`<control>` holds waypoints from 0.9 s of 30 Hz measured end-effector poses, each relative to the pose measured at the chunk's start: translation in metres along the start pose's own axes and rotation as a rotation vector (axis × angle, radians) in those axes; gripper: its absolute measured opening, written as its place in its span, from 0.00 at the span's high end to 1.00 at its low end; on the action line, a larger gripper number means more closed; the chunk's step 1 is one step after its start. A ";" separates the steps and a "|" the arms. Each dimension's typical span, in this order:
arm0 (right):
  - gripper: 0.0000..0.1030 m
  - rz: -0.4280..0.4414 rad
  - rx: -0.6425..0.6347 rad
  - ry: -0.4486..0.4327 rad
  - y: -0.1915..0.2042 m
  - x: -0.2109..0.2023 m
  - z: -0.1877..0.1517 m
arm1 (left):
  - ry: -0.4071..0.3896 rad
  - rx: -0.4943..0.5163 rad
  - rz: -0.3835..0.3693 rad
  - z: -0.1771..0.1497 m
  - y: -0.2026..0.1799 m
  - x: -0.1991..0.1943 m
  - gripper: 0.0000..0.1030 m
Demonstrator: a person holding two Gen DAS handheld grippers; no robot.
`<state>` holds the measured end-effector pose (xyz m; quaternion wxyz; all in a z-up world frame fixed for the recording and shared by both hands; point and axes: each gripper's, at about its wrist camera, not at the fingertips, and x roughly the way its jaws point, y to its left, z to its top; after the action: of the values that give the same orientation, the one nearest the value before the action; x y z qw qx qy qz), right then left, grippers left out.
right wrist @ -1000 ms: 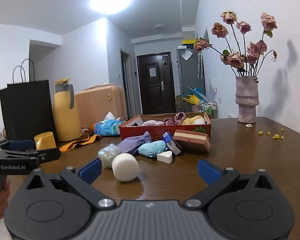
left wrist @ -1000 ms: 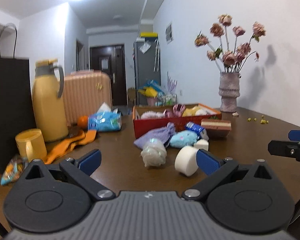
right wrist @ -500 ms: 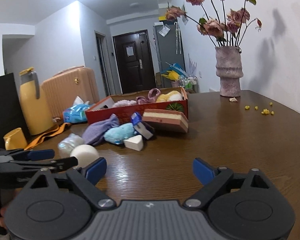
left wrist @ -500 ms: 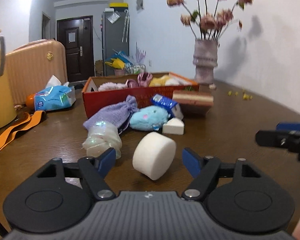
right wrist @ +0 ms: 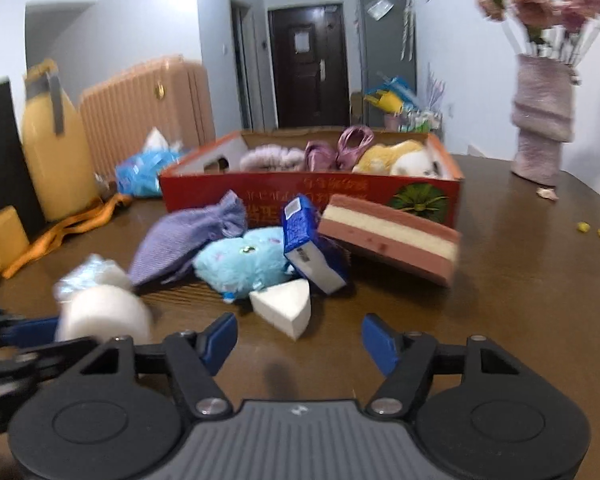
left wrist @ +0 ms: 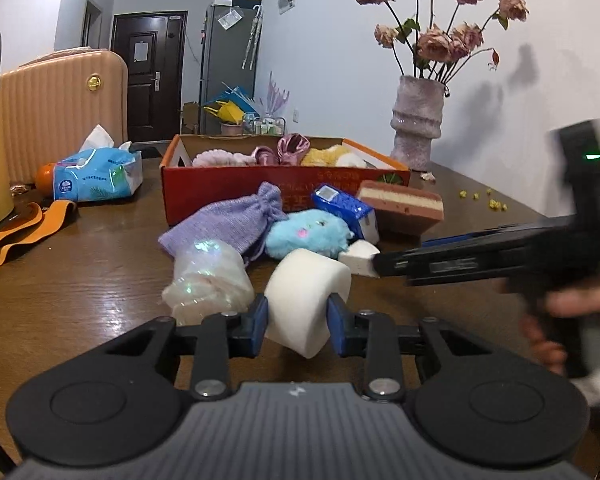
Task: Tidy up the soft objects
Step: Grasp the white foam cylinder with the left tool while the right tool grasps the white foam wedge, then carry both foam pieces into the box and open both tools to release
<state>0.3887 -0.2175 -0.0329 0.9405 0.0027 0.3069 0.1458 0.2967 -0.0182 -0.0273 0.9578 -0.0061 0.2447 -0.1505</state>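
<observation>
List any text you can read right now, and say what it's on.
No text is readable in either view.
Gold Chinese characters on the front of the red box: too blurred to read.
Round logo and print on the tissue pack: too small.
White label on the blue packet: unreadable.
Side label on the right gripper: motion-blurred.

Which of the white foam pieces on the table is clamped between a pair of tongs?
The round white foam cylinder, gripped by the left tongs. The wedge-shaped white foam piece lies free on the table before the open right tongs.
</observation>
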 end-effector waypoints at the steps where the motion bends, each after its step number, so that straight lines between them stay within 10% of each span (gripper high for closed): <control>1: 0.40 0.004 0.001 0.011 0.001 0.010 0.004 | -0.003 0.000 0.000 0.001 0.001 -0.001 0.70; 5: 0.69 0.022 -0.002 0.021 0.007 0.030 0.011 | -0.010 0.004 0.005 0.005 0.003 -0.002 0.70; 27: 0.73 0.035 0.048 -0.126 0.011 -0.140 -0.058 | -0.098 0.054 0.037 0.003 -0.045 -0.086 0.70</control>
<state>0.2445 -0.2506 0.0013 0.9550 0.0396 0.2504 0.1542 0.2136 -0.0363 0.0192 0.9711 0.0170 0.1933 -0.1390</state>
